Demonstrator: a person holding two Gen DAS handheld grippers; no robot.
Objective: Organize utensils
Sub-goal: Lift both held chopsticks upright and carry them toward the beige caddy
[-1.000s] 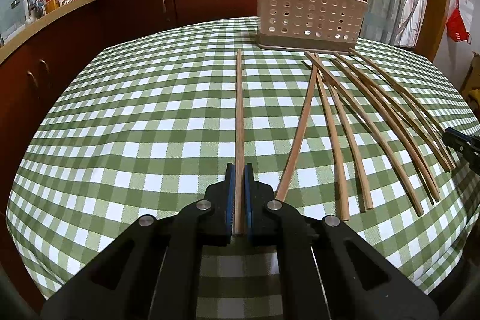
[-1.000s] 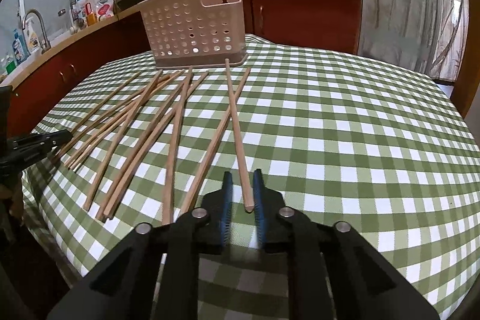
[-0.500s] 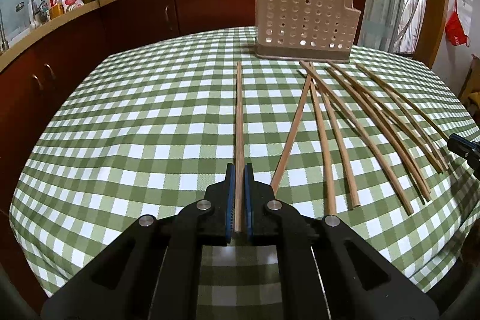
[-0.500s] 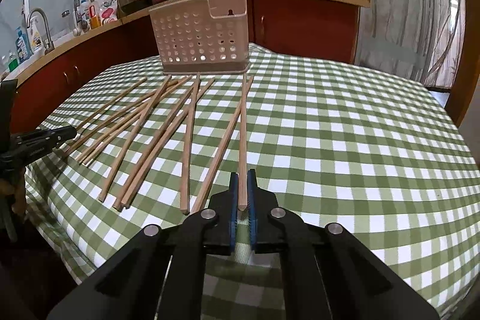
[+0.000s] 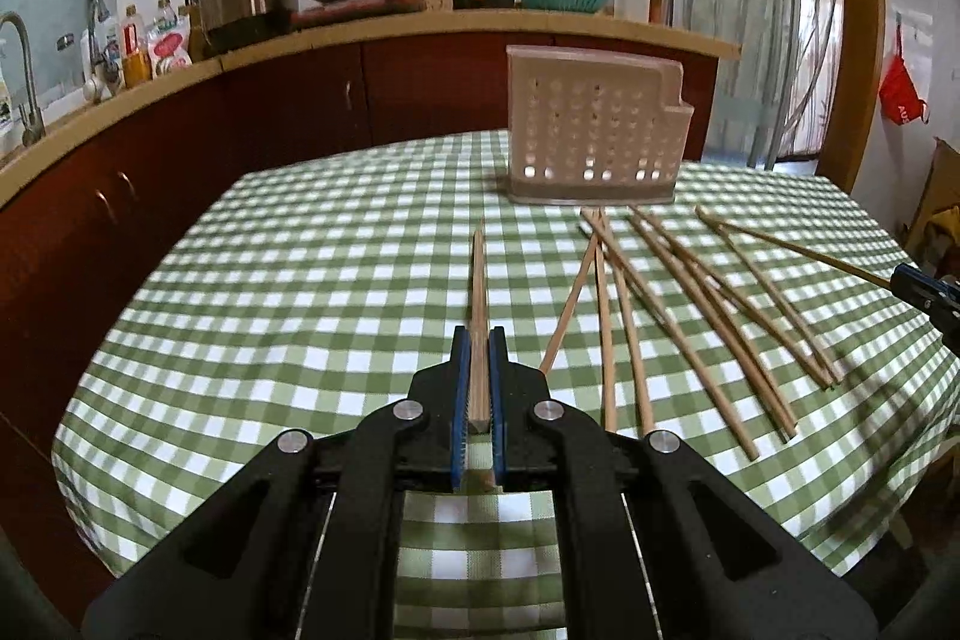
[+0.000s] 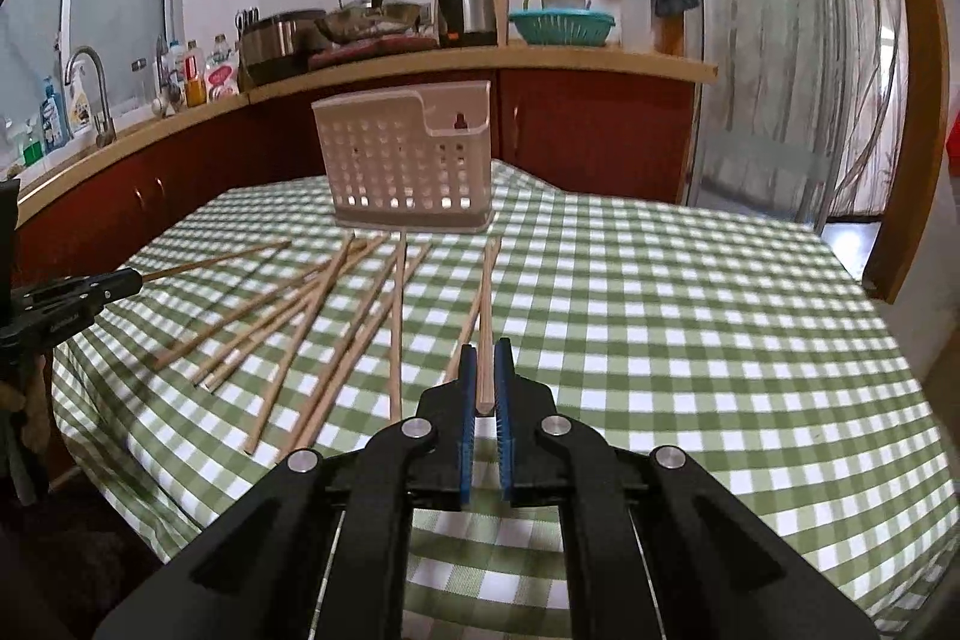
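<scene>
In the left wrist view, the counter (image 5: 420,25) with pots and bottles is seen across the upper left of the frame. At lower centre, the left gripper (image 5: 478,340) is closed tightly on one chopstick (image 5: 478,280), which runs straight up the frame toward the perforated utensil holder (image 5: 594,133) standing upright at upper centre on the checked tablecloth (image 5: 300,292). To the right of centre, the loose chopsticks (image 5: 678,316) are fanned flat on the cloth just below the holder. At the right edge, the tip of the right gripper is seen with a thin chopstick running from it.

In the right wrist view, the left gripper is seen at the left edge. The loose chopsticks (image 6: 336,316) are spread left of centre, below the holder (image 6: 408,157). At lower centre, the right gripper (image 6: 486,358) is narrowed onto a second chopstick (image 6: 487,304), which points up the frame toward the holder's base.
</scene>
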